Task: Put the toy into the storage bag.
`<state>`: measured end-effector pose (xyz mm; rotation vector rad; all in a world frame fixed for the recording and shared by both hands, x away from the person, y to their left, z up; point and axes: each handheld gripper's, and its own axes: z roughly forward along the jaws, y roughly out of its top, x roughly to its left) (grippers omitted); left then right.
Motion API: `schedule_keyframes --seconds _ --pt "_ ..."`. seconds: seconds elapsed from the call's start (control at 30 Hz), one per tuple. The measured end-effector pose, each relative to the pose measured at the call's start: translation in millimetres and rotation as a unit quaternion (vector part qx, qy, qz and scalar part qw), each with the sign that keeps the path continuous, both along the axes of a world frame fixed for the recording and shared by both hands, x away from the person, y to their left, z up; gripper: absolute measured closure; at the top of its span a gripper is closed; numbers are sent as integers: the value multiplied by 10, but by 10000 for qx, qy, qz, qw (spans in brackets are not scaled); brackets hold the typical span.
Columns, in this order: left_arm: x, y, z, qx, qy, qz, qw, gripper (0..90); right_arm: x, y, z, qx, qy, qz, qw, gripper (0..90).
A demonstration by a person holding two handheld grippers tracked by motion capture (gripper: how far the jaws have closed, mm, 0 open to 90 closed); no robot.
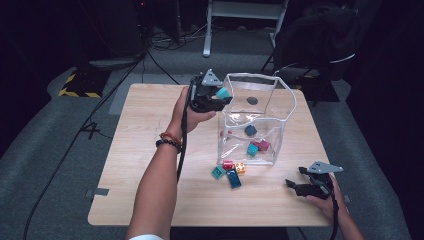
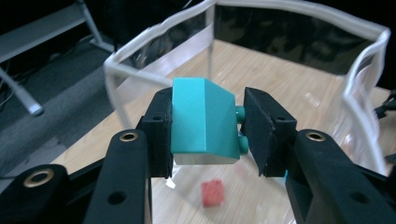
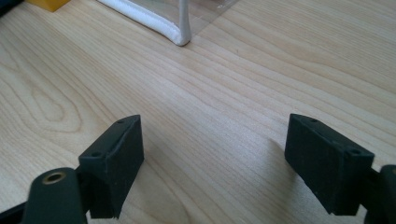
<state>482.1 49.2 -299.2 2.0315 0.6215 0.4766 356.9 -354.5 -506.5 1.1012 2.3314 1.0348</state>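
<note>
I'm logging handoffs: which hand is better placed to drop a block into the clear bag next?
Left: the left gripper grips the teal block at the clear bag rim; the right gripper is open, down at the table.

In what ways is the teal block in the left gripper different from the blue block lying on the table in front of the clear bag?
The teal block is held up at the rim of the clear bag, clamped in the left gripper; the blue block lies loose on the table. The teal block is light green-blue, the blue block darker. The teal block has a sloped face; the blue block looks long and flat. Both are small toy bricks.
</note>
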Motion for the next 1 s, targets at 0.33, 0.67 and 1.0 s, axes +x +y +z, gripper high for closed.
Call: schedule_keyframes --seconds 0.33,0.67,1.0 --pt "1 -476 150 104 -67 -304 9995 567 0 -1 1 -3 2 5 10000 202" --pt "6 -962 120 270 -9 -630 9976 567 -3 0 1 -10 -10 22 10000 208" --pt "25 -991 128 255 4 -571 9980 567 -8 -1 1 1 -3 30 10000 208"
